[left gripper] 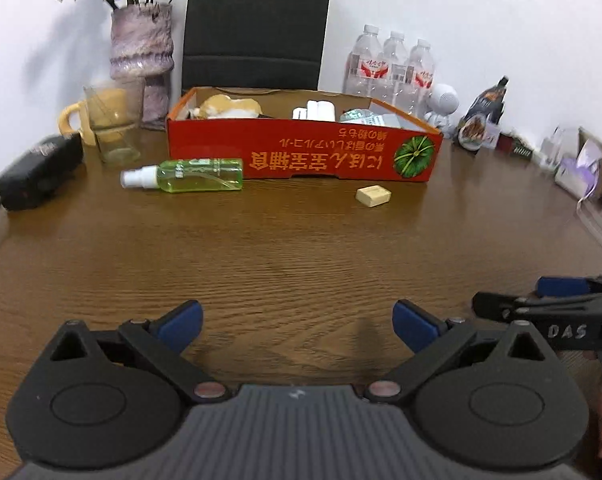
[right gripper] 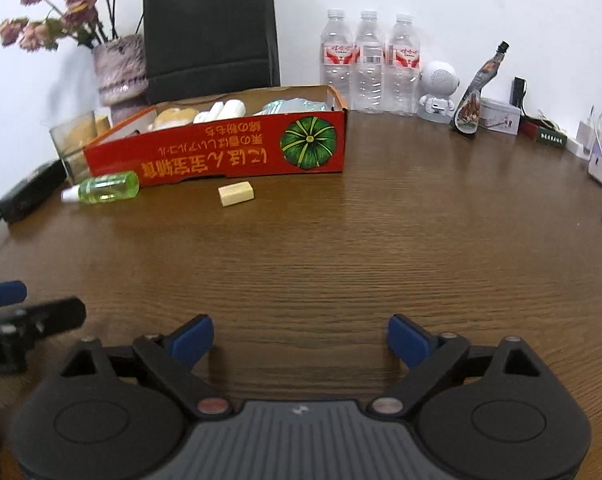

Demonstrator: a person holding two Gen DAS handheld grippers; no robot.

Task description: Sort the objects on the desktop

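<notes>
A green spray bottle [left gripper: 185,175] [right gripper: 103,190] lies on its side on the wooden desk, just in front of the red cardboard box [left gripper: 301,152] [right gripper: 221,156]. A small beige block [left gripper: 373,195] [right gripper: 236,194] rests on the desk near the box's front wall. The box holds a plush toy, white rolls and a plastic packet. My left gripper [left gripper: 297,326] is open and empty, well short of both objects. My right gripper [right gripper: 300,340] is open and empty too, low over the near desk. Each gripper shows at the edge of the other's view.
Behind the box stand a flower vase [left gripper: 141,46], a black bag [left gripper: 257,24] and three water bottles [right gripper: 369,60]. A glass and yellow mug [left gripper: 109,120] and a black adapter [left gripper: 37,172] sit at the left. A small robot figure [right gripper: 437,92] and clutter line the right.
</notes>
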